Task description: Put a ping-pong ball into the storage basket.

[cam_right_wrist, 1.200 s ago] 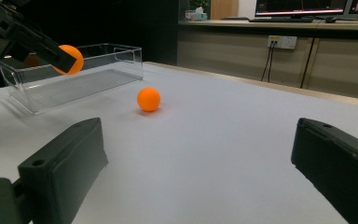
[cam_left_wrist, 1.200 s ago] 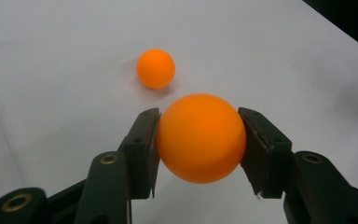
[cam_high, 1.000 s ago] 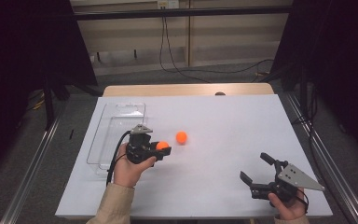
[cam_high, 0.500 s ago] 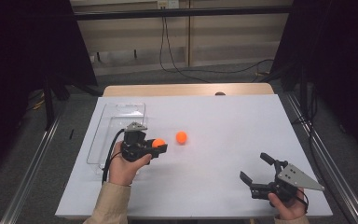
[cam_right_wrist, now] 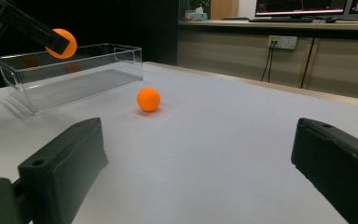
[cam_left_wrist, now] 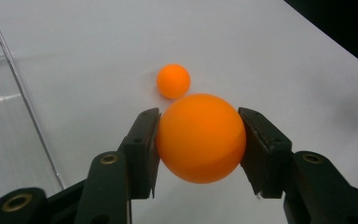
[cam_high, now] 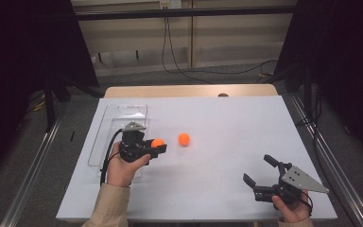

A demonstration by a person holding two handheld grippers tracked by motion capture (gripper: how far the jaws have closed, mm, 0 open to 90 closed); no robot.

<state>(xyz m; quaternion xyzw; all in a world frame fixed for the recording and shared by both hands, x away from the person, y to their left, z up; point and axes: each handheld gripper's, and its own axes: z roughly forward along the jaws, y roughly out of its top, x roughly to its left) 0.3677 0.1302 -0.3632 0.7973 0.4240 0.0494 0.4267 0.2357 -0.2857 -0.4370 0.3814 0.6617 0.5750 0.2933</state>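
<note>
Your left hand (cam_high: 120,166) holds its tool (cam_high: 157,147) lifted off the counter near the left edge, forearm coming in from the near edge, jaws pointing right and clamped on an orange ball (cam_left_wrist: 200,137), one pad on each side. Your right hand (cam_high: 290,208) sits at the counter's near right corner, its tool (cam_high: 260,170) low, jaws spread wide apart with nothing between them, pointing up and left across the counter.

Black two-jaw left tool (cam_high: 158,147) and right tool (cam_high: 261,176) (each trailing a black cable), brass-ringed screws; right carries a grey triangular plate; tan sleeves.
</note>
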